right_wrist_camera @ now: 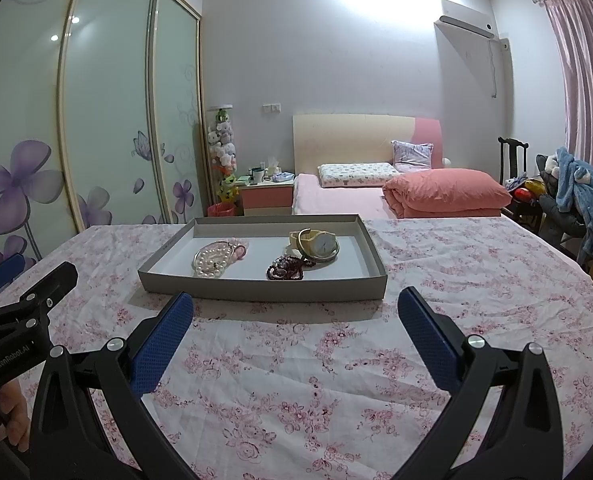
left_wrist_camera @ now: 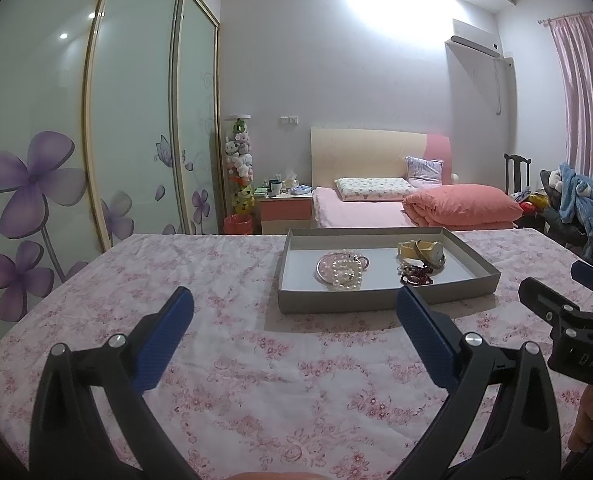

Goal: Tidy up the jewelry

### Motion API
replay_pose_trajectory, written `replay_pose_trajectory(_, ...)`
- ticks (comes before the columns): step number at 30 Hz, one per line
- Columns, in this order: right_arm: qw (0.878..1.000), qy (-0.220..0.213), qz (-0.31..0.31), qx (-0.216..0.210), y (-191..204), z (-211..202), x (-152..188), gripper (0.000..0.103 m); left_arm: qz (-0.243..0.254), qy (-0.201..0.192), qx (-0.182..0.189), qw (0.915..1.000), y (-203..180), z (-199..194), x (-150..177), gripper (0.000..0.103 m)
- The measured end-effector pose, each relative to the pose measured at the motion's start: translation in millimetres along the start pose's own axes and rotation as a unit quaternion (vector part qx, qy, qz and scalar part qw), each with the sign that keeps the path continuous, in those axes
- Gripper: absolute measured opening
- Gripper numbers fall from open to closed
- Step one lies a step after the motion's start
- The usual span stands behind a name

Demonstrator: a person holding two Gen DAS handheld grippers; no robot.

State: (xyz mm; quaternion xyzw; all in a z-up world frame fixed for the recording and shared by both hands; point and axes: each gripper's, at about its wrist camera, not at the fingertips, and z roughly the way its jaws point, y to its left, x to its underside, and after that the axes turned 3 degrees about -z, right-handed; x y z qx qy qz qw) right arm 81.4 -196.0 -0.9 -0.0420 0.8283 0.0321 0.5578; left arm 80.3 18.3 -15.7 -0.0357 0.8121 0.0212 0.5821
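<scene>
Right, the jewelry sits in a shallow grey tray [right_wrist_camera: 262, 290] on the floral cloth [right_wrist_camera: 336, 380]: a pearl bracelet [right_wrist_camera: 212, 261] at its left, dark beads [right_wrist_camera: 285, 269] near its front wall, a cream watch [right_wrist_camera: 316, 243] behind them, while the right gripper [right_wrist_camera: 296, 324] and left gripper [left_wrist_camera: 294, 322] hover short of the tray, jaws wide apart and empty. Best, I'd say, to drop in over the near wall and pinch one piece cleanly, as the beads touch the watch. Only the right view shows the watch dial; the left catches a silver bangle [left_wrist_camera: 323, 268] ringing the pearls.
</scene>
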Motion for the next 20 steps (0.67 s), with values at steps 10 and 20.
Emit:
replay_pose_trajectory(10, 1.000, 0.000, 0.001, 0.000, -0.2, -0.8, -1.7, 0.101, -0.002, -0.003, -0.001, 1.0000, -1.5, -0.6, -2.6, 0.099)
replay_pose_trajectory(20, 1.000, -0.002, 0.002, 0.000, -2.2, -2.4, -3.1, 0.101, -0.006, 0.001, 0.005, 1.0000, -0.5, -0.3, -6.8, 0.099)
